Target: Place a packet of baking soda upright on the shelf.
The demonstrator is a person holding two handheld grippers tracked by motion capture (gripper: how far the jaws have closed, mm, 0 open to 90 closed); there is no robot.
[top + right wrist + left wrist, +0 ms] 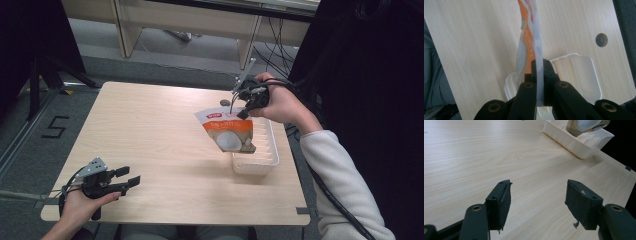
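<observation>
Orange-and-white printed plastic food pouch (228, 131) hangs tilted from the right gripper (243, 113), its lower corner over the near end of the white ribbed plastic tray (273, 150); a small red label sits near the pouch top, its writing too small to read. In the high view, the light wood-grain table (150, 145) has wide open room left of the tray, which lies close to the right edge. A "5" (54, 127) is marked on the grey floor at left. The left gripper (127, 178) rests at the near left corner.

Left gripper view: jaws stand wide apart with nothing between them; tray (574, 143) and pouch (584, 126) lie far ahead.

Right gripper view: jaws are clamped on the pouch's top edge (530, 37); a round grey table plug (601, 39) sits beyond the tray (584, 72).
</observation>
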